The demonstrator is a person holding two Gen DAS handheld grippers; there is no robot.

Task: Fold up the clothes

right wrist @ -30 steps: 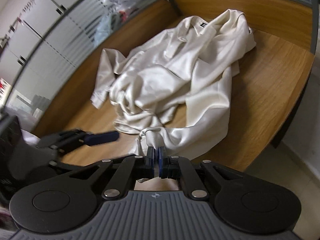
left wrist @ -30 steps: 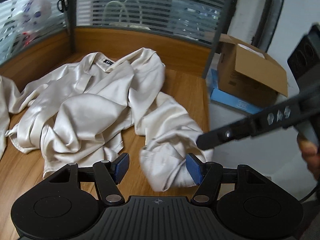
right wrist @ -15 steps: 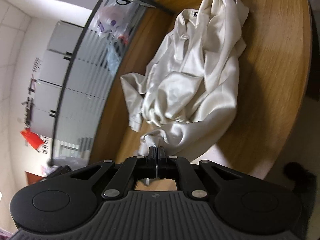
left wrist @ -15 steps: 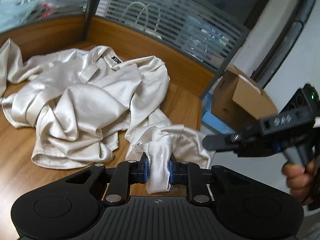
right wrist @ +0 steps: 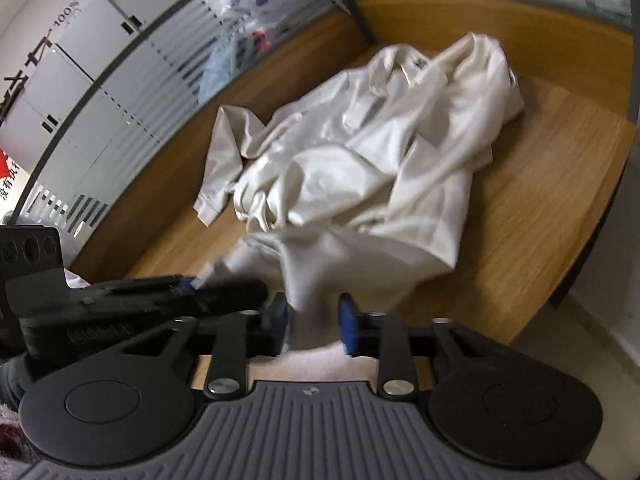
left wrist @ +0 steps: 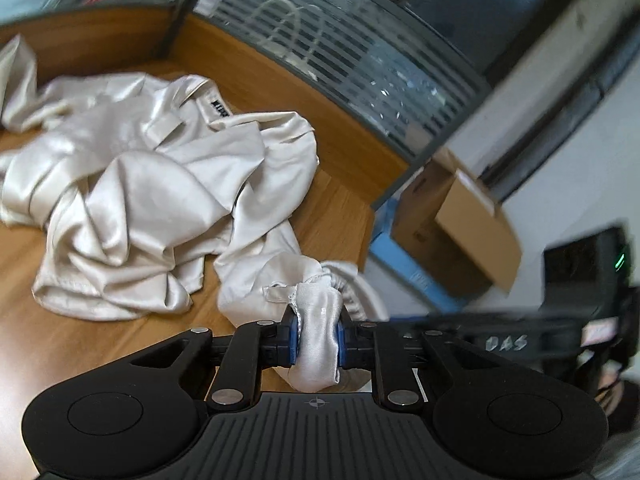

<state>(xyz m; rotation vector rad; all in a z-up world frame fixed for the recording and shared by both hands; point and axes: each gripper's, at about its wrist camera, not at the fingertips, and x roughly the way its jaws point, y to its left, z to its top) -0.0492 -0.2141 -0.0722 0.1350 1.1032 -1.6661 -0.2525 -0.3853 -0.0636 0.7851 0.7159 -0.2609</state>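
Pinching cuff of crumpled cream satin shirt [left wrist: 144, 200], left gripper [left wrist: 316, 340] fingers clamp; right gripper [right wrist: 314, 320] fingers just opening, cloth loose btwn.

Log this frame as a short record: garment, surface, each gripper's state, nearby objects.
garment: cream satin shirt, crumpled, unfolded
surface: wooden desk
left gripper: shut on a bunched end of the shirt
right gripper: jaws just opened, fabric between the pads, not pressed
nearby: cardboard box beyond the desk edge
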